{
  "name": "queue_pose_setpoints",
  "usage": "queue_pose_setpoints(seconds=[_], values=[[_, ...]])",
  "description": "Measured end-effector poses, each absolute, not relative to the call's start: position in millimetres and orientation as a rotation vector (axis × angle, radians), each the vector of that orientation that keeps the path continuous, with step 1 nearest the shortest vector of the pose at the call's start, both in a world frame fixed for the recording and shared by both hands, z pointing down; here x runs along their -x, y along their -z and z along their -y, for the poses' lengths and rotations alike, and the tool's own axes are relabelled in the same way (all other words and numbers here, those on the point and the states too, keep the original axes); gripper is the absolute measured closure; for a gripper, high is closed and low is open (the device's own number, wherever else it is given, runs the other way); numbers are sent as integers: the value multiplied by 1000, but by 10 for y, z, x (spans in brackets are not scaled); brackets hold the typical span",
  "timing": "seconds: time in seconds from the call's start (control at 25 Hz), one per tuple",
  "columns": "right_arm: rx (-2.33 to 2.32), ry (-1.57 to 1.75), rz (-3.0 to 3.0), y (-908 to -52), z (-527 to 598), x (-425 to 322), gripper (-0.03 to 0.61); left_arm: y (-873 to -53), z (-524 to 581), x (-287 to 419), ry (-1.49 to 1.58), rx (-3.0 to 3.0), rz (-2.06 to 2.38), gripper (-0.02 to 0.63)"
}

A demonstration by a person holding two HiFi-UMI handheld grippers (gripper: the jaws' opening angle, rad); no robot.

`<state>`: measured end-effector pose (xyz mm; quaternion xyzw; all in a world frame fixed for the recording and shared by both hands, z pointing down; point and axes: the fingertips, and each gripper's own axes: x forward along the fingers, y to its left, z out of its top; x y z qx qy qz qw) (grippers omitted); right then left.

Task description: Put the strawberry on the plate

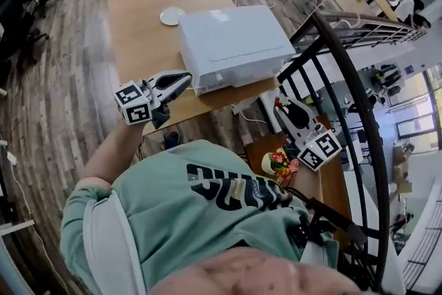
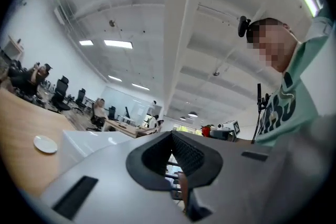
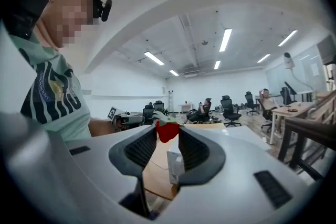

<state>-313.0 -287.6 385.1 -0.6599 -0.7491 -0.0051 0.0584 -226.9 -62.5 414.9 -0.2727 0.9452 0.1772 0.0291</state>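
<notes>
The right hand-held gripper (image 3: 168,132) has its jaws closed down to a narrow gap and pinches a red strawberry (image 3: 168,130) with a green leafy cap between the tips of its ribbed pads. In the head view this hand-held gripper (image 1: 281,106) hangs in the air off the near right corner of the wooden counter (image 1: 141,24), beside a black curved railing (image 1: 345,72). The strawberry is therefore off the counter.

The white plate (image 1: 172,16) lies bare on the counter toward its far edge, just beyond the far left corner of a large white box (image 1: 235,45), well apart from the strawberry.

The left hand-held gripper (image 1: 181,79) hovers at the counter's near edge, close to the box's near left corner. Its jaws meet at their tips with nothing between them, as the left gripper view (image 2: 170,136) shows.

A bowl of colourful items (image 1: 278,162) stands below the right hand-held gripper on a small wooden surface.
</notes>
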Motion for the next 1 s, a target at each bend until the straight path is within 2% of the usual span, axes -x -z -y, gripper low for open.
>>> queue_pose_setpoints(seconds=[0.28, 0.44, 0.76, 1.0], values=[[2111, 111, 2145, -3586, 851, 3566, 442, -4172, -1265, 2246, -594, 576, -2912, 609], [2140, 198, 2089, -3477, -89, 3983, 442, -4278, -1990, 2477, -631, 503, -2909, 609], [2279, 285, 1915, -3699, -1229, 4786, 442, -4611, -2461, 2856, -647, 287, -2972, 609], [2555, 98, 1639, -3969, -1840, 5066, 442, -4722, -2493, 2864, -630, -123, -3086, 609]])
